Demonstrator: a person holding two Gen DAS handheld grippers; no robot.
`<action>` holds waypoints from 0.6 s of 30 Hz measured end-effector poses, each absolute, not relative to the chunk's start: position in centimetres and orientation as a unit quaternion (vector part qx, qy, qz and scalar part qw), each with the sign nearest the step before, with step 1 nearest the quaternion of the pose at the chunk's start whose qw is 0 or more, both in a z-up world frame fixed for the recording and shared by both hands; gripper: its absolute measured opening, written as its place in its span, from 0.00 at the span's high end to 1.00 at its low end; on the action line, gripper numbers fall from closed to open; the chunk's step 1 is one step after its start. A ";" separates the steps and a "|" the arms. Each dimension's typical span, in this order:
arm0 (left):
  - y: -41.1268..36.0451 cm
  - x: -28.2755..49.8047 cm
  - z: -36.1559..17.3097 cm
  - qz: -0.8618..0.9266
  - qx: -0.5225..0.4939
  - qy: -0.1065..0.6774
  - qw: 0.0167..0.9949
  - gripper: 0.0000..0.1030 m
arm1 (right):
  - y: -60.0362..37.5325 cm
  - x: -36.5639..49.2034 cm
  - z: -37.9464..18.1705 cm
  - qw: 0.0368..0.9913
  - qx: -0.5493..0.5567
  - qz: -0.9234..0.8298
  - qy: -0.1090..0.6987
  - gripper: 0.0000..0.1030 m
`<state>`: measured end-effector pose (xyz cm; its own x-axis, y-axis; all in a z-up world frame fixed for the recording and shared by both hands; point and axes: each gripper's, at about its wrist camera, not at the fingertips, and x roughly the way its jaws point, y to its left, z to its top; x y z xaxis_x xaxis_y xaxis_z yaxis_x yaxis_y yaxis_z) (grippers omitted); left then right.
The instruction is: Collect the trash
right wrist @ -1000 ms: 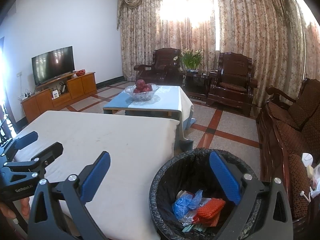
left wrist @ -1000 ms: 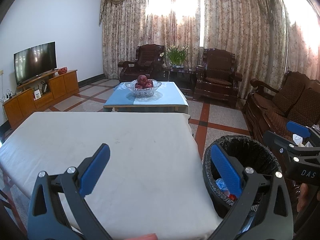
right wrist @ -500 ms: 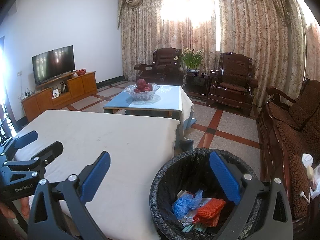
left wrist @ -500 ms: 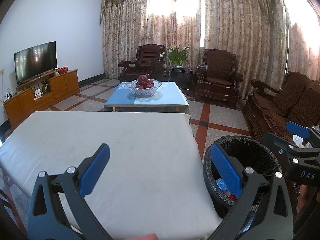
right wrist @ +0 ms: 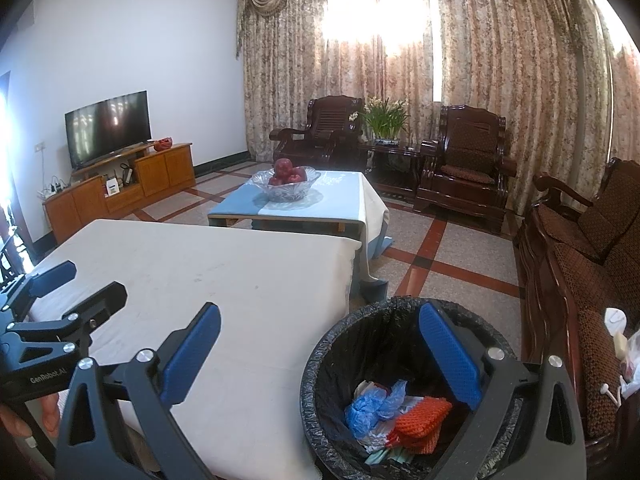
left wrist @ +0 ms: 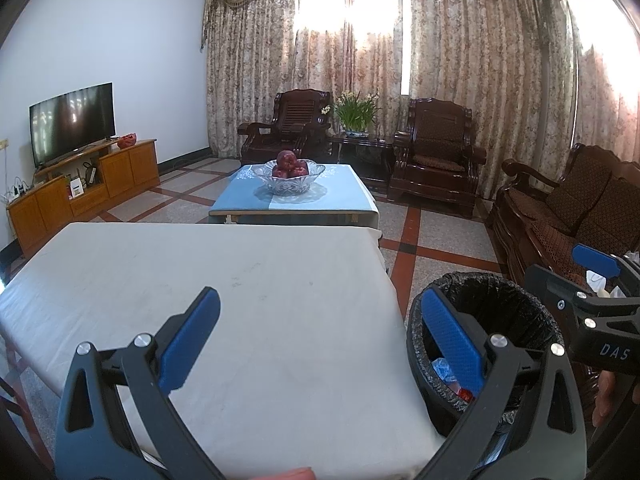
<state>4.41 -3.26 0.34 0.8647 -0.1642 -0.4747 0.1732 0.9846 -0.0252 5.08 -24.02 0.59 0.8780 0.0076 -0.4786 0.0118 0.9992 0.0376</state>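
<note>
A black-lined trash bin (right wrist: 384, 332) stands on the floor at the table's right edge; it also shows in the left wrist view (left wrist: 500, 300). Inside lie a blue plastic bag (right wrist: 372, 404), an orange mesh piece (right wrist: 424, 420) and paper scraps. My left gripper (left wrist: 320, 340) is open and empty above the white-covered table (left wrist: 220, 280). My right gripper (right wrist: 320, 344) is open and empty, above the table's right edge and the bin. Each gripper shows in the other's view, the right (left wrist: 596, 276) and the left (right wrist: 76, 288).
A low table with a blue cloth and a glass bowl of red fruit (left wrist: 290, 176) stands beyond. Dark wooden armchairs (left wrist: 436, 156) and a sofa (right wrist: 580, 248) line the back and right. A TV on a wooden cabinet (left wrist: 72, 128) is at the left.
</note>
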 end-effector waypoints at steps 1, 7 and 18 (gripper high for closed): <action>-3.3 4.4 0.3 -0.087 0.009 0.245 0.966 0.05 | -24.0 5.1 0.6 0.969 0.020 -0.001 0.247 0.06; -3.2 4.4 0.3 -0.087 0.009 0.244 0.966 0.05 | -24.0 5.1 0.6 0.969 0.020 -0.001 0.247 0.06; -3.1 4.4 0.2 -0.087 0.009 0.244 0.966 0.05 | -24.0 5.1 0.6 0.969 0.020 -0.001 0.247 0.06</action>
<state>4.41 -3.15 0.20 0.8655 -0.1643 -0.4732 0.1730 0.9846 -0.0255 5.10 -23.95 0.62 0.8776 0.0082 -0.4793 0.0119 0.9992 0.0389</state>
